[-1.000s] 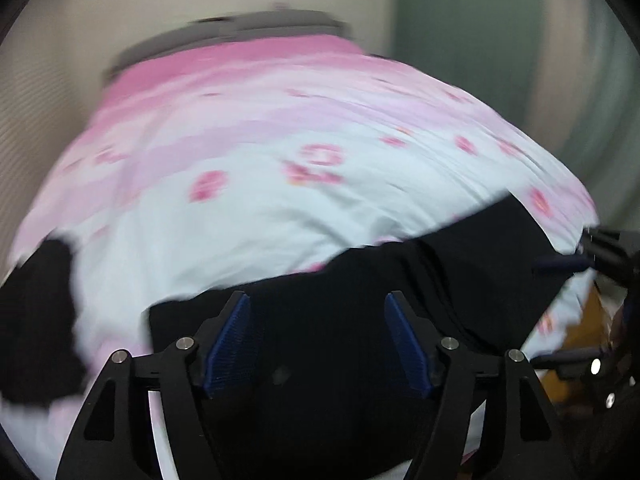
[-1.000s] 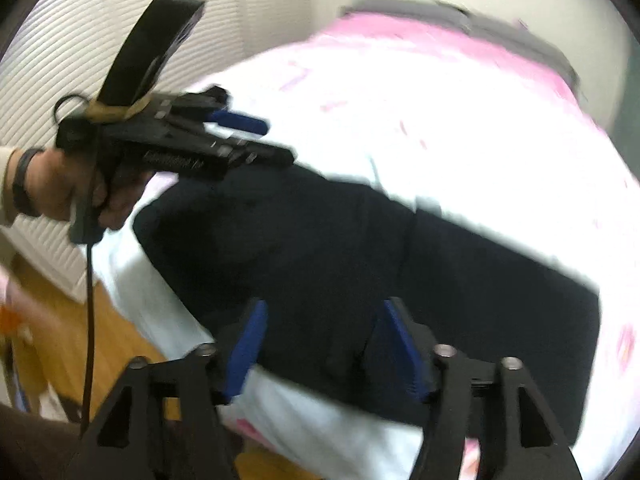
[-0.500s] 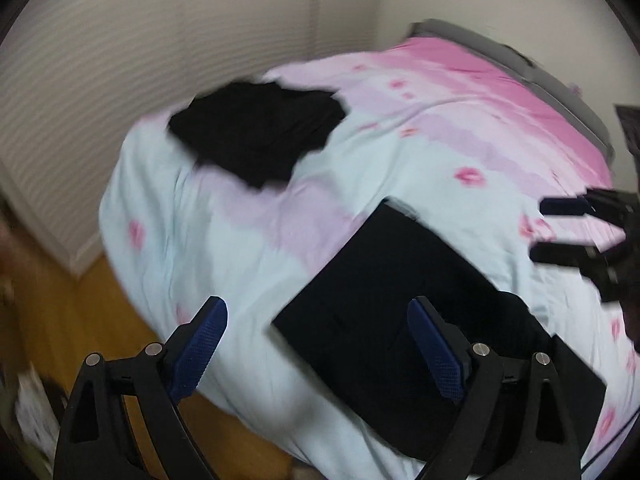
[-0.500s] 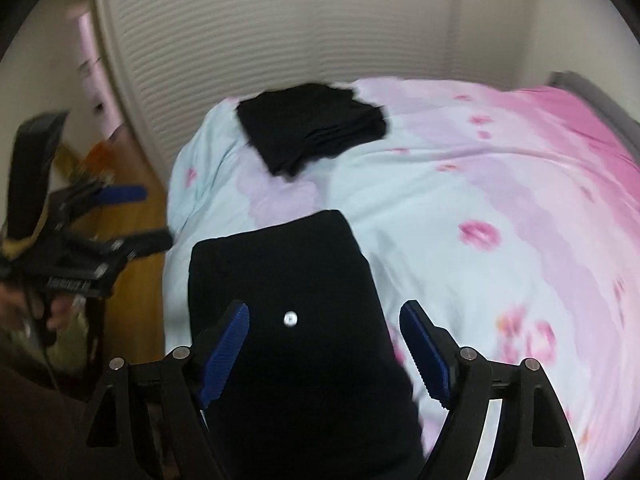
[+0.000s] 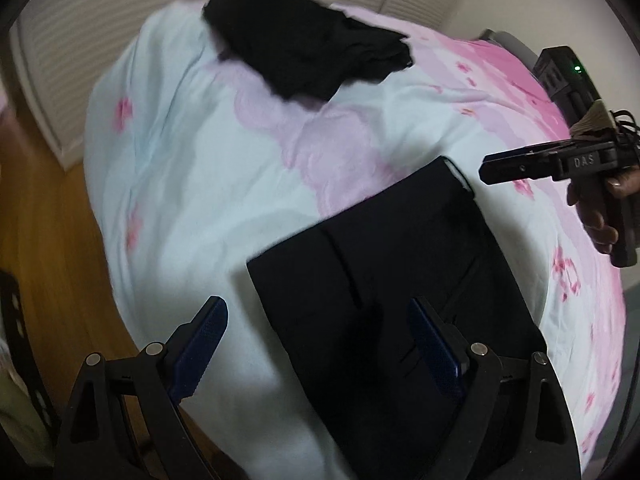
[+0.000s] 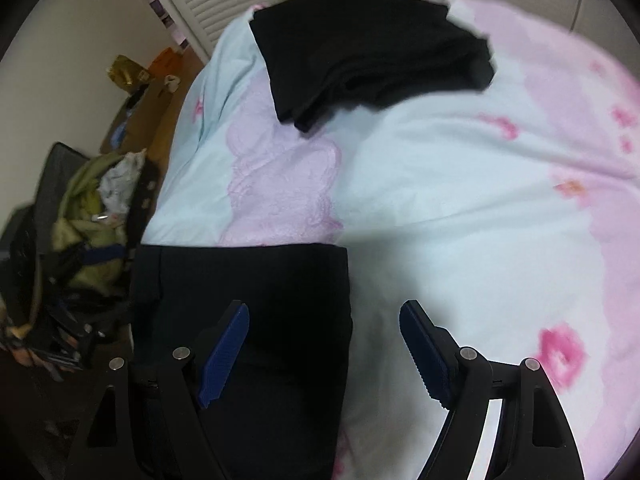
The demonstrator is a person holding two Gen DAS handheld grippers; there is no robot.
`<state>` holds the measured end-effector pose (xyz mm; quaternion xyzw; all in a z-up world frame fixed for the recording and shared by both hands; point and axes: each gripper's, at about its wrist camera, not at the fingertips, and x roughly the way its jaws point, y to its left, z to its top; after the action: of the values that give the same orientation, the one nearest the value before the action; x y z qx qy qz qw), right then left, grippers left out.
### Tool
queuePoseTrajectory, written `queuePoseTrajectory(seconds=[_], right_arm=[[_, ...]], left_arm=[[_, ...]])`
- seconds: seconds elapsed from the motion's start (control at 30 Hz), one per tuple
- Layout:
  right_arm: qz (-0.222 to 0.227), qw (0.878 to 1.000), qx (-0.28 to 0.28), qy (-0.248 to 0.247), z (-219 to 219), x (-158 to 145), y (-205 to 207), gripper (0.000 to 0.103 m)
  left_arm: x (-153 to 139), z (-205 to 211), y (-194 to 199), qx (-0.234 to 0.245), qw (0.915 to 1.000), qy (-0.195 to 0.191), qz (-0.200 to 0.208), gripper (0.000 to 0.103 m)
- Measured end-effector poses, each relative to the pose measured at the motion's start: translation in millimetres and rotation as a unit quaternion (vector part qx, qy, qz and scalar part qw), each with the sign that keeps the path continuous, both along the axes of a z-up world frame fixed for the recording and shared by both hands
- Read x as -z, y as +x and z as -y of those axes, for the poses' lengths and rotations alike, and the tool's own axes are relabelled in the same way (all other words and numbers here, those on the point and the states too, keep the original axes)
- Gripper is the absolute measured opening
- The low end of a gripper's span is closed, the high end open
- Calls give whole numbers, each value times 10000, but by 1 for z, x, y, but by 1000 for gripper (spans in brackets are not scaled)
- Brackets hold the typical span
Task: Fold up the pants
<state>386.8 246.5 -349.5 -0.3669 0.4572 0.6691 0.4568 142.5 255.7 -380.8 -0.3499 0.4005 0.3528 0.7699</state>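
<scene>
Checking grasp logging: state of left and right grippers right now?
Left gripper: open, holding nothing, above the folded black pants; jaws just opened wider.
Right gripper: open, empty, jaws just widened, over the pants' edge.

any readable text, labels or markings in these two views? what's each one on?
"DAS": on the side of the right gripper, seen in the left wrist view.
Papers on the wall in the right wrist view: print too small and blurred to read.
Nothing legible on the folded pants, the black clothes pile or the bedspread.
</scene>
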Motion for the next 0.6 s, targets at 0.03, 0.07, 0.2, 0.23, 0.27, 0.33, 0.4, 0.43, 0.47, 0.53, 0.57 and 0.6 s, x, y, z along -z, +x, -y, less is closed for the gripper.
queuePoseTrajectory(seconds=[0.03, 0.07, 0.2, 0.23, 0.27, 0.33, 0.4, 0.43, 0.47, 0.53, 0.57, 0.6], right_arm=[[-147, 9997, -101, -145, -9, 9, 3, 79], [-251, 9992, -180, -247, -14, 16, 4, 79], [-744, 9924, -633, -744, -35, 47, -2, 79], [-785, 9910, -703, -822, -37, 52, -4, 79], [-848, 9886, -805, -953, -40, 61, -7, 79], [-1040, 9830, -958, -1168, -46, 76, -11, 79], [-1114, 9801, -1052, -1258, -49, 85, -14, 79], [-1179, 9779, -1145, -1293, -52, 90, -16, 79], [-1238, 9764, -1209, -1293, -53, 92, -17, 79], [-1365, 9735, -1318, -1280, -56, 95, -19, 78], [-1414, 9725, -1353, -1265, -58, 95, -20, 70], [-1436, 9716, -1388, -1268, -59, 95, -21, 55]], left_arm=[[6, 0, 0, -65, 9999, -122, 47, 91], [9, -1, 0, -93, 9998, -176, 75, 91], [29, -1, -1, -317, 9979, -501, 250, 90], [31, -1, -2, -332, 9978, -506, 265, 90], [34, -1, -2, -327, 9977, -506, 305, 91], [38, -2, -3, -302, 9975, -495, 413, 91], [41, -3, -2, -270, 9972, -488, 497, 91], [42, -5, 0, -247, 9972, -468, 529, 91], [42, -7, 1, -229, 9973, -436, 552, 91], [42, -8, 8, -134, 9975, -322, 613, 91], [42, -9, 9, -109, 9975, -281, 636, 87], [39, -8, 11, -67, 9976, -197, 662, 70]])
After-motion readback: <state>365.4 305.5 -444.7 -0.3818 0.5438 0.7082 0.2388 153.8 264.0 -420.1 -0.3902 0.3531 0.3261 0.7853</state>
